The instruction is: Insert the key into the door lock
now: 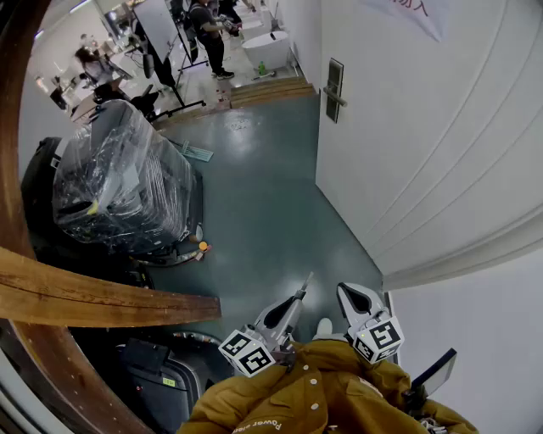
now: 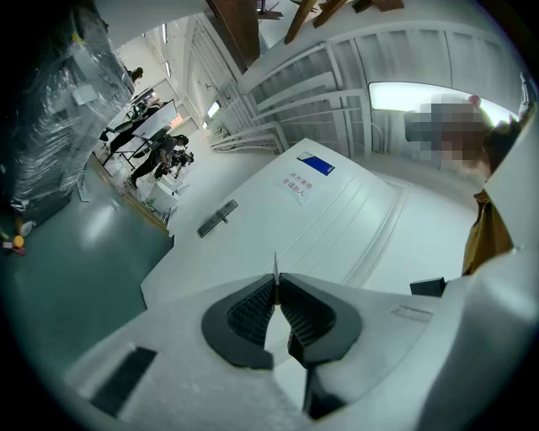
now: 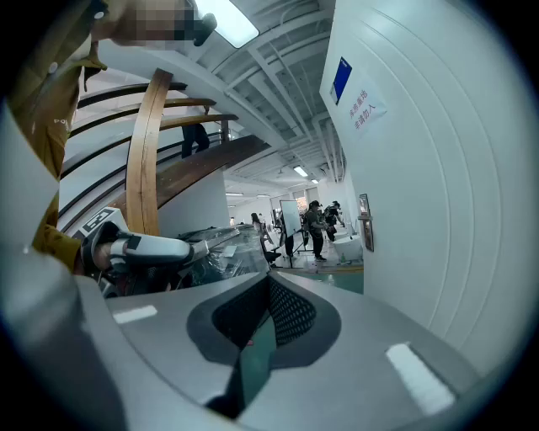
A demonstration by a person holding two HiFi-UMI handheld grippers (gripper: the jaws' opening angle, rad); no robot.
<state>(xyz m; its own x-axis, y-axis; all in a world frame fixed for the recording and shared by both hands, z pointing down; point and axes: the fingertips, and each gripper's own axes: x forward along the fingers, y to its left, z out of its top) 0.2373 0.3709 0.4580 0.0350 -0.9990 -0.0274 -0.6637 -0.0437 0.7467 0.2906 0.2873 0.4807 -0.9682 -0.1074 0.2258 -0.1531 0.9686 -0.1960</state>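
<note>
Head view: key [image 1: 306,281] in left tool [image 1: 296,300]

**A white hall with a teal floor**

A glossy dark teal floor [image 1: 263,195] ran along a white wall [image 1: 441,169] marked with long curved grooves. A blue sign [image 3: 341,77] and a paper notice [image 3: 367,109] hung high on that wall. Opposite stood a bulky machine [image 1: 123,182] wrapped in clear plastic, beside a curved wooden beam [image 1: 93,297]. At the far end a low wooden step [image 1: 265,90] led to a brighter area with a white tub [image 1: 267,48] and people [image 1: 208,30] standing. A long ceiling light [image 3: 226,21] shone overhead.
</note>
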